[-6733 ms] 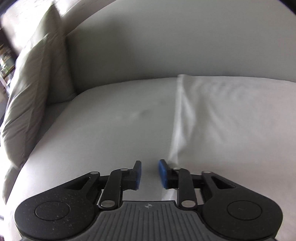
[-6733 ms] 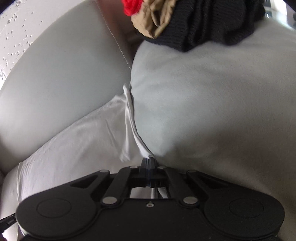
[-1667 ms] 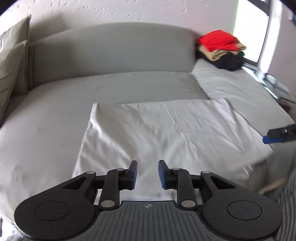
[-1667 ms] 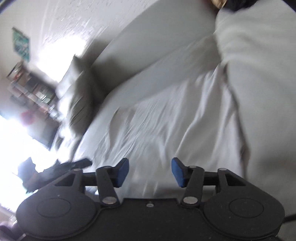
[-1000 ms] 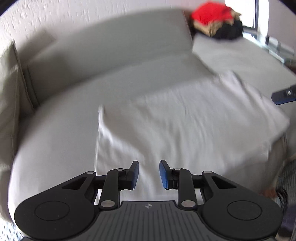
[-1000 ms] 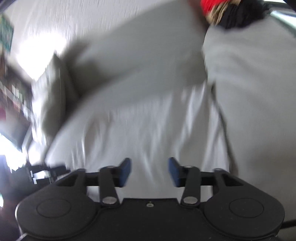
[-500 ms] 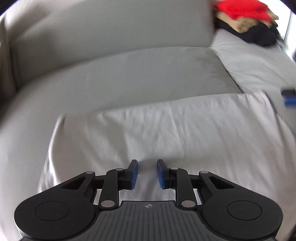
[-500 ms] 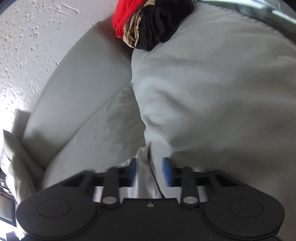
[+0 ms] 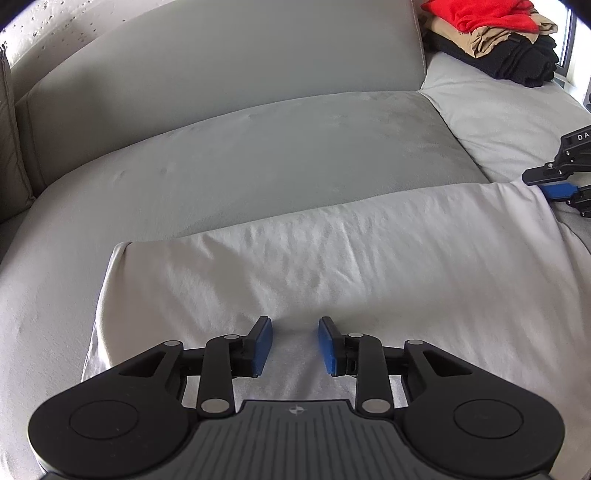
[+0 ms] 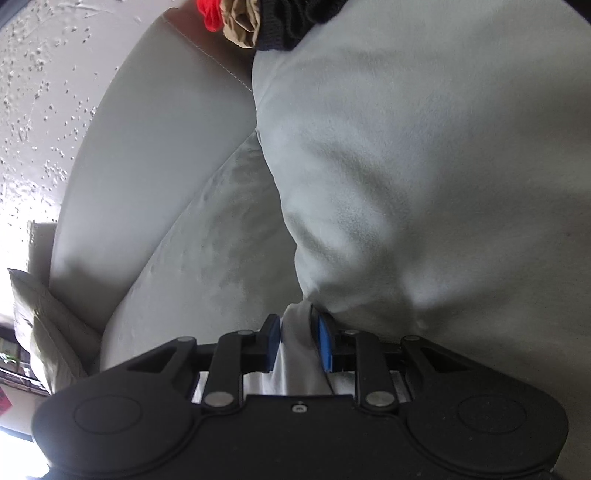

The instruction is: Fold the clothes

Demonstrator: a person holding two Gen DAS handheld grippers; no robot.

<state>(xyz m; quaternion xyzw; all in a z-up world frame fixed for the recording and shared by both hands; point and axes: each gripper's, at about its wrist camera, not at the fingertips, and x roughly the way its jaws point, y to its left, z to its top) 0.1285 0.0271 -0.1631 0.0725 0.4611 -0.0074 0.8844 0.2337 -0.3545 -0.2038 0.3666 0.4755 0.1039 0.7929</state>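
Filling most of both frames, the grey sofa (image 9: 288, 155) gives us wide bare cushion across the upper half of the left wrist view, bounded by its backrest at the top and a pillow (image 9: 11, 140) at the left edge. We see the white cloth (image 9: 351, 273) spread flat over the lower middle of that view, its far edge running from centre left up toward the right edge, its left corner slightly curled. A stack of folded clothes (image 9: 491, 33), red over tan over black, sits in the upper right corner, well apart from the cloth. We hold the left gripper (image 9: 294, 345) over the cloth's near part, jaws released, having just been opening, nothing between them. Our right gripper (image 10: 299, 341) has just been closing and now clasps a raised fold of the cloth's corner. Printed letters "DA" show on its body at the right edge of the left wrist view.
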